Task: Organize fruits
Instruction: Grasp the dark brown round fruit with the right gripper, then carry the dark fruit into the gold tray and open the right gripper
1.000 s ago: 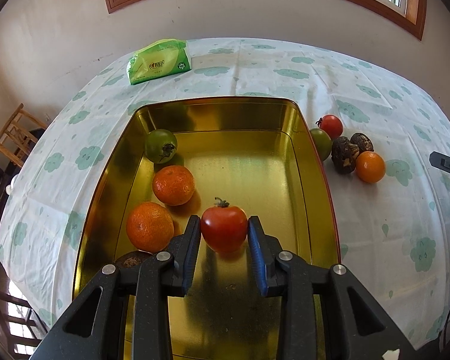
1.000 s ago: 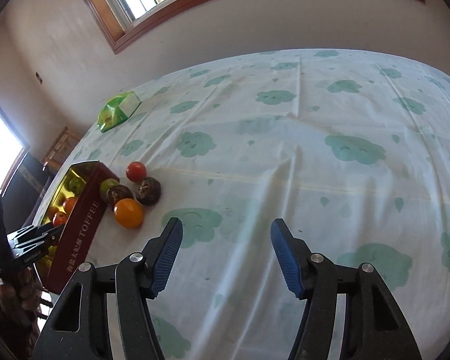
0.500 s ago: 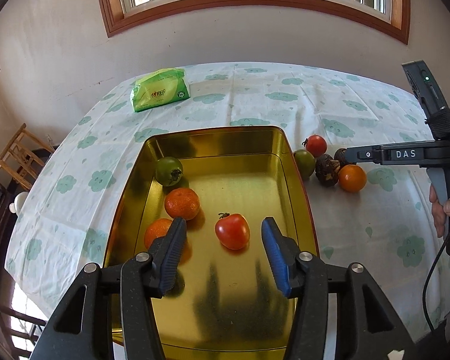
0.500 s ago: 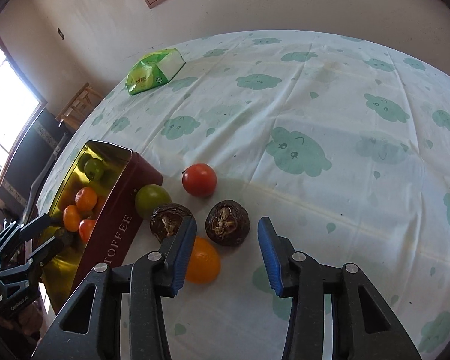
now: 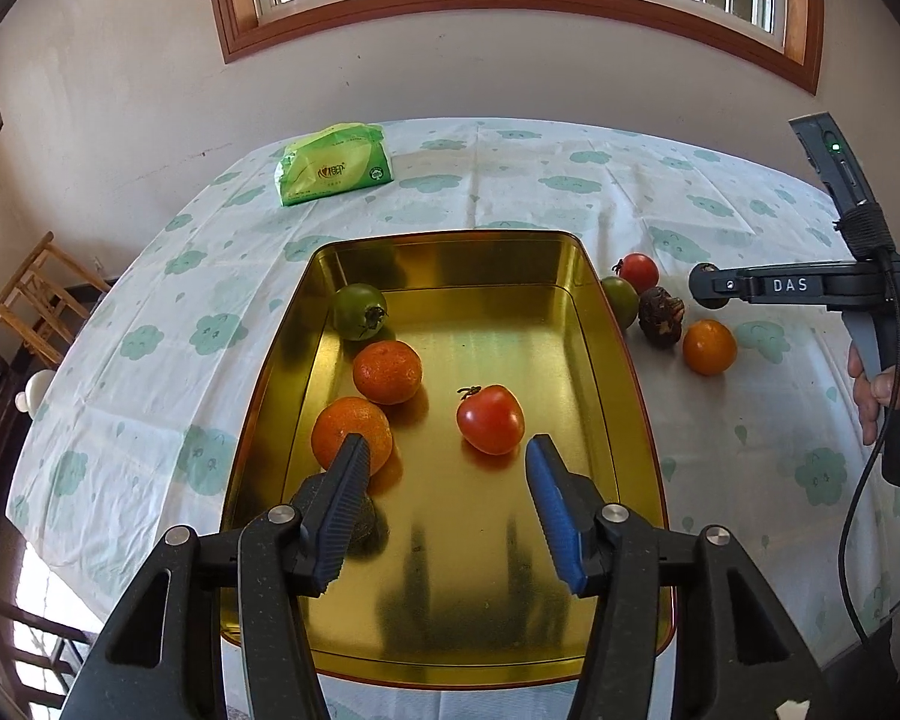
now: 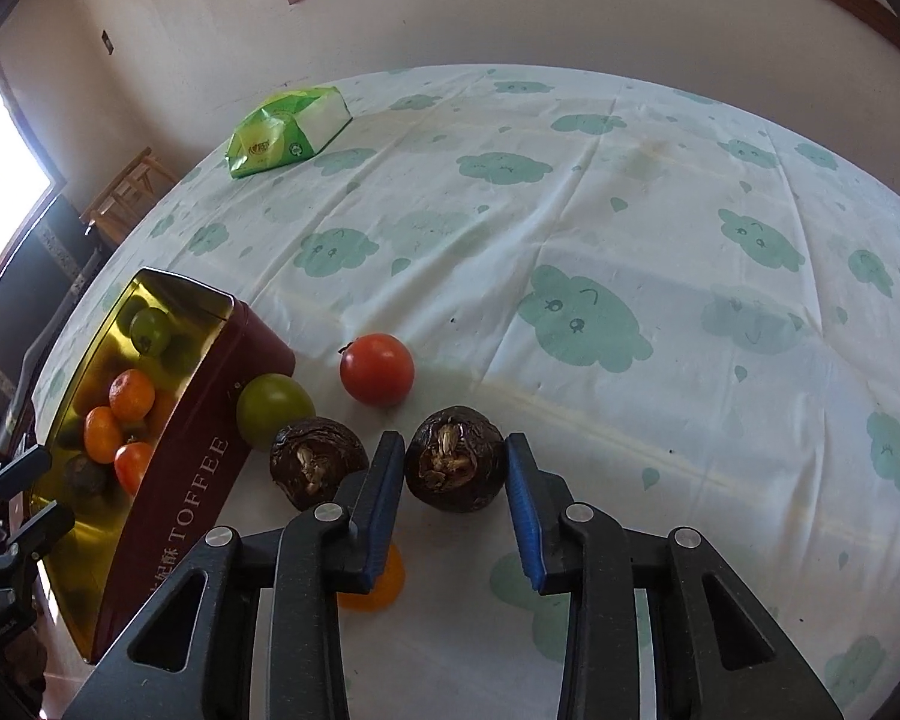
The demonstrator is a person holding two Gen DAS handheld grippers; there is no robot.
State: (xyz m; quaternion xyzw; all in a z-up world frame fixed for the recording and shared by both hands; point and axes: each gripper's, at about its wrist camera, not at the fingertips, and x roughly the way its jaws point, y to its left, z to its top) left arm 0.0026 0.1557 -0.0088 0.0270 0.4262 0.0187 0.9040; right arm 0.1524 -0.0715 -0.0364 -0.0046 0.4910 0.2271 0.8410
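Brown nut [image 6: 453,459] now between right gripper [image 6: 455,504] pads, seemingly untouched; left gripper [image 5: 444,507] wide, retreated.

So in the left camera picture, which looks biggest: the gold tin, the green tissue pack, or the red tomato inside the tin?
1. Gold tin
2. Green tissue pack
3. Red tomato

The pack lies farther away, so its real size is unsure.

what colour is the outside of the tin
Dark red with pale TOFFEE lettering on the tin; right wrist view shows it best.
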